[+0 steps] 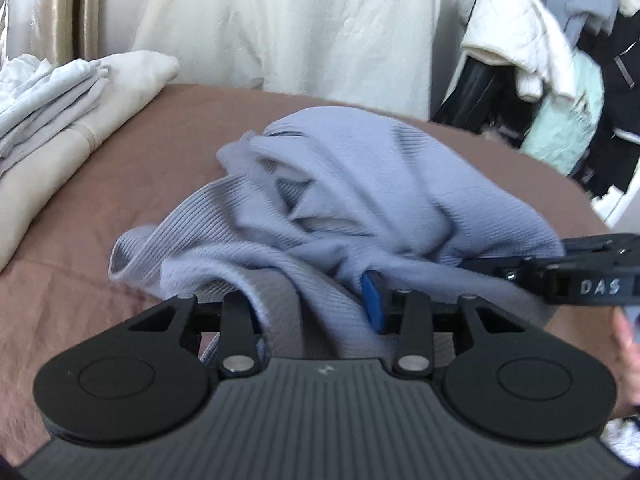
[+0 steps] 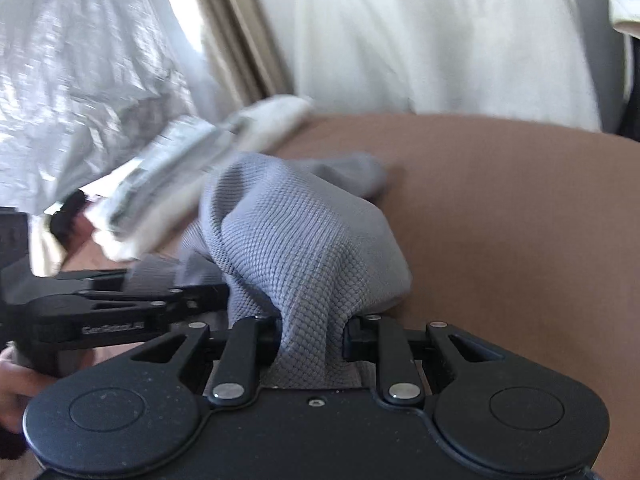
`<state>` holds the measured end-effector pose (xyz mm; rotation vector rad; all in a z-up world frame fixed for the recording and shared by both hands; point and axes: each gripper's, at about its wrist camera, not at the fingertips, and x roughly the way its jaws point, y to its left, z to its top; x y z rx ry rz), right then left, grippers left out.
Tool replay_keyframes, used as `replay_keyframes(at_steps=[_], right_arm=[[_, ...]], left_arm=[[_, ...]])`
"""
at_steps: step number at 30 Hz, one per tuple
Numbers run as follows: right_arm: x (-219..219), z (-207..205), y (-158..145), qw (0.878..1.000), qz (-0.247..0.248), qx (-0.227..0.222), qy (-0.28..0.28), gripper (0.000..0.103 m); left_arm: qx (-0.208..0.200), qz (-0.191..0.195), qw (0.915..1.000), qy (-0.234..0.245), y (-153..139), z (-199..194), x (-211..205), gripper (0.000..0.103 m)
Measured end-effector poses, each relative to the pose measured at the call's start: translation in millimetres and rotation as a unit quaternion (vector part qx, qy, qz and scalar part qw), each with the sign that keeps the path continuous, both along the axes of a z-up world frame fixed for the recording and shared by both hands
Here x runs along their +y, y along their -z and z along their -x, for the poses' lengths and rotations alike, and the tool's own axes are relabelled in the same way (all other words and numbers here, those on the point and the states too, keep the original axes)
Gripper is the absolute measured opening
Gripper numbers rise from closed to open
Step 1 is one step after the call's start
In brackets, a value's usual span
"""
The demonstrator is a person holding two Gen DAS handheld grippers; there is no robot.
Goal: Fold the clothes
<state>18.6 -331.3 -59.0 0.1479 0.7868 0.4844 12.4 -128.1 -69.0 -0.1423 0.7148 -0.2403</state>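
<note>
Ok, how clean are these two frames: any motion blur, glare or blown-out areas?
Left wrist view: the blue-grey knit garment is smeared along its far edge, while the folded pile stays fairly sharp; strong fisheye bending on the brown bed cover. Right wrist view: the knit weave is crisp, the folded clothes streak heavily, and the silvery sheet glares.

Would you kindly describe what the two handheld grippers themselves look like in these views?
Both are matte black. The left gripper has a ribbed grey body, two round disc housings, black link arms with silver pivot pins and a blue pad on one finger. The right gripper has the same discs and silver-pinned links on a smooth black body; seen from the left camera, its side reads "DAS".
</note>
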Motion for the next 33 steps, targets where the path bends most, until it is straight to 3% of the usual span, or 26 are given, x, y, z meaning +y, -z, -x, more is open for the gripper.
replay_keyframes(at_steps=[3,8,13,15,17,20,22,24,26,27,29,33], right_arm=[[-12.2,-6.7,7.2,0.999,-0.011,0.022,0.027,0.032],[-18.5,-5.7,5.8,0.998,-0.017,0.032,0.042,0.038],[-20.2,23.7,-33.2,0.999,-0.014,0.001,0.039,0.042],[-18.7,35.3,-50.4,0.999,0.0,-0.047,0.024,0.046],[-14.6,34.2,-54.1,0.997,0.008,-0.08,-0.005,0.059],[-1.0,13.6,-35.8,0.997,0.047,-0.058,-0.026,0.061],[10.1,1.8,-18.5,0.994,0.092,-0.047,-0.023,0.065],[11.8,-9.4,-1.6,0.994,0.101,-0.037,-0.021,0.064],[2.4,-25.2,10.1,0.998,0.061,-0.025,-0.019,0.04],[-3.8,-31.3,11.7,0.999,0.037,-0.023,-0.012,0.026],[-16.1,-30.9,2.2,0.998,0.014,-0.06,0.018,0.016],[-39.4,-5.6,-39.9,0.986,0.022,-0.152,0.062,0.013]], left_arm=[[0.022,-0.001,0.9996,-0.017,11.3,-7.8,2.6,0.045],[0.063,0.051,0.9955,-0.048,16.8,-13.1,23.2,0.055],[0.053,0.072,0.986,-0.141,-2.5,17.0,64.4,0.06],[0.076,0.088,0.9848,-0.129,4.7,8.5,66.1,0.063],[0.098,0.103,0.9828,-0.118,11.9,0.1,67.9,0.063],[0.13,0.124,0.9786,-0.1,23.0,-12.5,69.4,0.066],[0.141,0.117,0.9795,-0.084,33.9,-19.6,58.8,0.073],[0.15,0.108,0.9804,-0.069,44.1,-26.6,48.5,0.074],[0.131,0.075,0.9861,-0.069,45.5,-32.2,40.0,0.044],[0.114,0.044,0.9909,-0.056,37.9,-32.9,31.9,0.016],[0.061,-0.004,0.9974,-0.04,15.1,-26.5,14.6,0.01],[-0.017,-0.017,0.9992,-0.031,-28.6,-14.0,-8.6,0.008]])
